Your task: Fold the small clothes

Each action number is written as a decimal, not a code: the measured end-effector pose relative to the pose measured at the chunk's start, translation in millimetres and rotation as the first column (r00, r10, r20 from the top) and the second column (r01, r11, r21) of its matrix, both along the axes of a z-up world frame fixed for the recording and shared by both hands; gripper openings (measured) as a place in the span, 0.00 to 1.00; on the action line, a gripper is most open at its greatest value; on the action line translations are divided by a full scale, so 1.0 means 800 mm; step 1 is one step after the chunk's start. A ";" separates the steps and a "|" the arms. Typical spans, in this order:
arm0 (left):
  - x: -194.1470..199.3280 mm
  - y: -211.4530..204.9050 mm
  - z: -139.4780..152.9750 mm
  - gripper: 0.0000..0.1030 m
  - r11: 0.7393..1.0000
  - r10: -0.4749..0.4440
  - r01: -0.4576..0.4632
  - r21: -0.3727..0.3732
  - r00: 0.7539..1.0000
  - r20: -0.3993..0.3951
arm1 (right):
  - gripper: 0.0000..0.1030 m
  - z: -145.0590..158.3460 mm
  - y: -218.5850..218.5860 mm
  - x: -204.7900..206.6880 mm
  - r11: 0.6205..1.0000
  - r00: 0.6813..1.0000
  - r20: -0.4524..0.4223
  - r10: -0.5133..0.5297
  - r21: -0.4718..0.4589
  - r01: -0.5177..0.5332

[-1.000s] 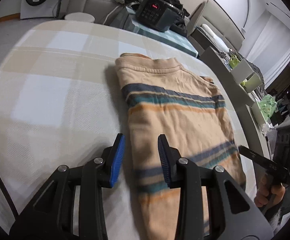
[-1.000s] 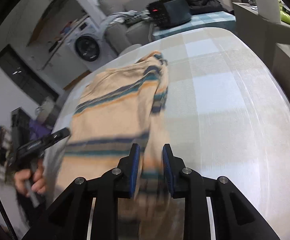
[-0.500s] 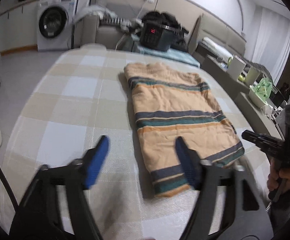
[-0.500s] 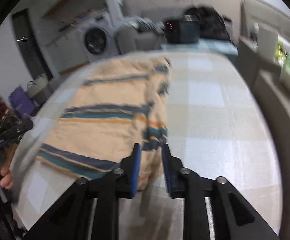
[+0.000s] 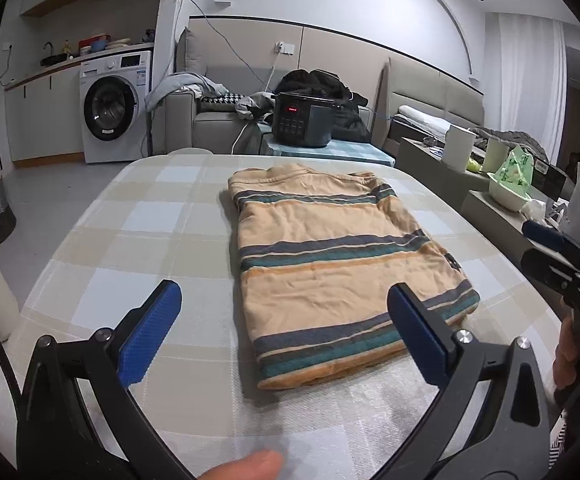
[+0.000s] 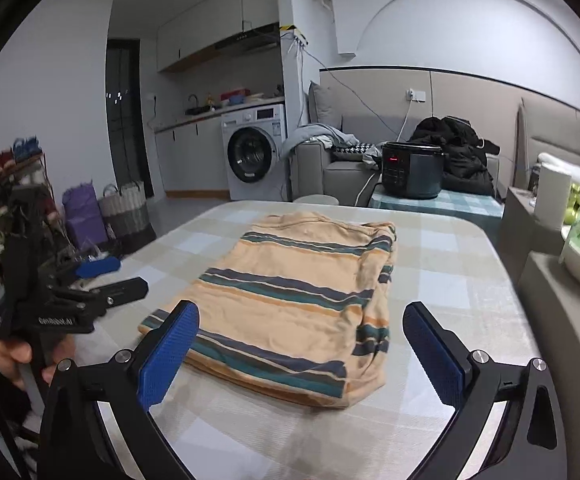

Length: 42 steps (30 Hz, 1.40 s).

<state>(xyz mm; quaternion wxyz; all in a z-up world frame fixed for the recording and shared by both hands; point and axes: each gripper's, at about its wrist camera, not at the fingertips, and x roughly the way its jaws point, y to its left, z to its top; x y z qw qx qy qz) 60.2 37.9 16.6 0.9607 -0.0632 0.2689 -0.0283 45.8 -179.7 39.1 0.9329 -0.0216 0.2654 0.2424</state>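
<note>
Opening wide, the left hand-held gripper (image 5: 284, 332) and the right hand-held gripper (image 6: 301, 354) both hang above the near edge of the counter (image 5: 138, 216), holding and touching nothing. A folded striped shirt (image 5: 329, 264) lies flat at the counter's middle, just beyond their blue pads.

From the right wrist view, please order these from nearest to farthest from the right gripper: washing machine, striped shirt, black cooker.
From the right gripper:
1. striped shirt, folded on the table just ahead.
2. black cooker, beyond the table, right.
3. washing machine, at the back wall, left.
</note>
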 end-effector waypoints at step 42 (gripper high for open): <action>0.009 -0.005 -0.016 0.99 1.000 -0.024 0.024 0.017 0.999 0.027 | 1.00 -0.021 -0.009 -0.017 0.999 0.999 0.046 -0.026 0.046 0.024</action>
